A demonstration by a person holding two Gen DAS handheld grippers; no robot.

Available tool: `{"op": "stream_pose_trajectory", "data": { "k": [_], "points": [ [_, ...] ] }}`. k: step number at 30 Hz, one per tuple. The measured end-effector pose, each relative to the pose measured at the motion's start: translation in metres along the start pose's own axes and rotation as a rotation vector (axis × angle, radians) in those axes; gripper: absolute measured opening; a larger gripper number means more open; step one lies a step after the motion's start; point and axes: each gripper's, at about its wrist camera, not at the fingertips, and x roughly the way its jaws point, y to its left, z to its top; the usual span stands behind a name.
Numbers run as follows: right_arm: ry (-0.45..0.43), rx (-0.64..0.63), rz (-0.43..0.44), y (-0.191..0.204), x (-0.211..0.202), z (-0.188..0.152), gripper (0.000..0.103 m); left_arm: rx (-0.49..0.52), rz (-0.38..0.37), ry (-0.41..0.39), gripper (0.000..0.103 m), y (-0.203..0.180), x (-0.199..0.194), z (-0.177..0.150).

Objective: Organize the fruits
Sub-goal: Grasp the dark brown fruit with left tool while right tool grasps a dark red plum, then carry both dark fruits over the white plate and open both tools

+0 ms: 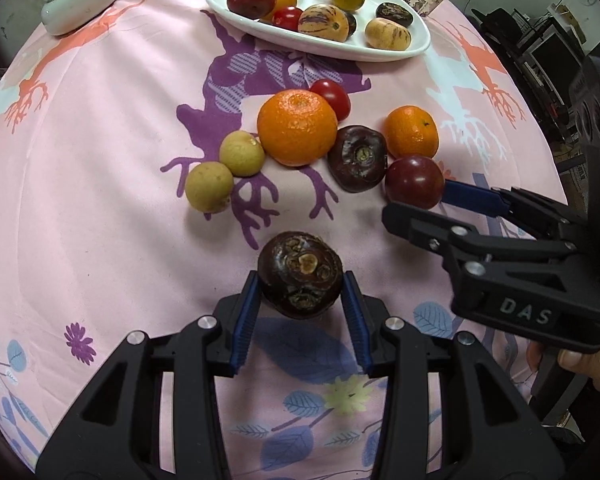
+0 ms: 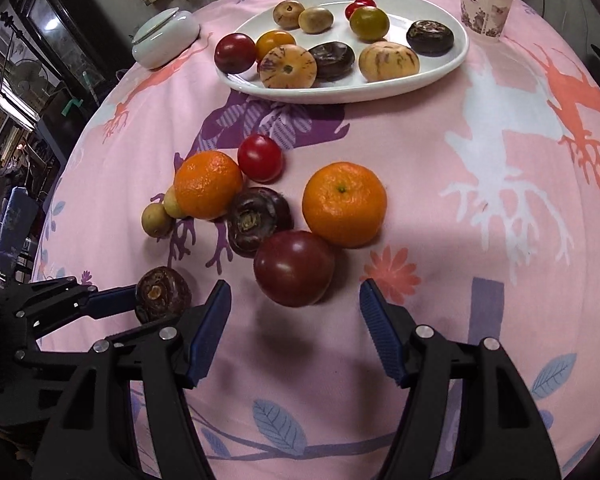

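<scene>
- Left tongs (image 1: 301, 280) are gripping a dark chestnut (image 1: 300, 274), nearer us than the plate (image 1: 380, 54).
- Right tongs (image 2: 296, 300) are gaping empty, the plum (image 2: 294, 268) sitting just ahead, plateward.

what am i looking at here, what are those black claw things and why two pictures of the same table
The black claws are two-finger tools that a person holds, one per hand; a camera on each looks along its fingers. One picture is from the left tool, the other from the right, so each also shows the other.

The left hand-held gripper is closed on a dark brown water chestnut. The right hand-held gripper is open, its blue pads either side of a dark red tomato without touching it.

On the pink tablecloth lie two oranges, a small red tomato, two yellowish fruits and another chestnut. Behind them are a white plate already filled with fruit, a paper cup and a lidded white dish.
</scene>
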Motion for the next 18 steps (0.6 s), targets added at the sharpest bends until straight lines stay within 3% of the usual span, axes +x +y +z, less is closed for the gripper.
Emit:
{"op": "stream_pose_trajectory", "data": {
  "k": [4, 18],
  "points": [
    [0.004, -0.026, -0.014, 0.003, 0.004, 0.003, 0.038, -0.008, -0.009, 0.015, 0.042, 0.000, 0.002, 0.000],
    [-0.014, 0.098, 0.036, -0.034, -0.039, -0.021, 0.038, -0.012, -0.017, -0.024, 0.042, -0.004, -0.014, 0.009]
  ]
}}
